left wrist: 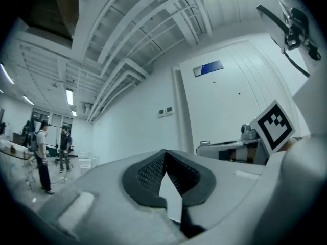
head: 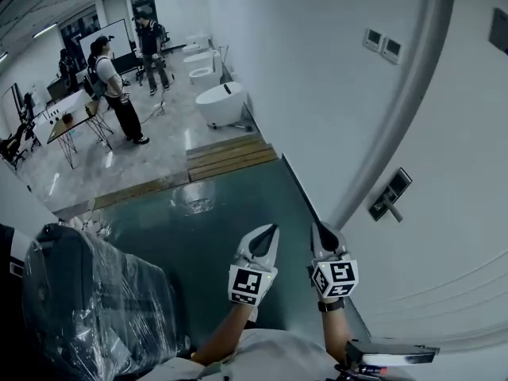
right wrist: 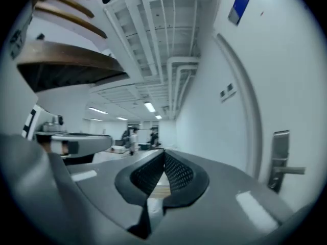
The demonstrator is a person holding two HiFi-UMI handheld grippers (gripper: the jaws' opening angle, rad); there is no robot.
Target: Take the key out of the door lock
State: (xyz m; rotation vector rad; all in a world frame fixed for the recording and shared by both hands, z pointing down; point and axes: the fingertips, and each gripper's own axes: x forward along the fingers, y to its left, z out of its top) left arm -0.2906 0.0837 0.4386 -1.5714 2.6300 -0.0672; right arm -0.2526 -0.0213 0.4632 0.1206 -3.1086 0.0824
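Observation:
The white door (head: 444, 213) fills the right side of the head view. Its dark lock plate with a lever handle (head: 388, 194) sits at mid height; I cannot make out a key at this size. In the right gripper view the same plate and handle (right wrist: 281, 160) show at the right edge. My left gripper (head: 274, 228) and right gripper (head: 317, 227) are held side by side, low and left of the lock, apart from the door. Both are shut with nothing between the pads (left wrist: 164, 154) (right wrist: 164, 154).
A plastic-wrapped chair (head: 95, 308) stands at my lower left. Wooden planks (head: 230, 155), a white tub (head: 222, 103) and several people (head: 119, 94) are farther down the room. Wall switches (head: 381, 44) sit left of the door frame.

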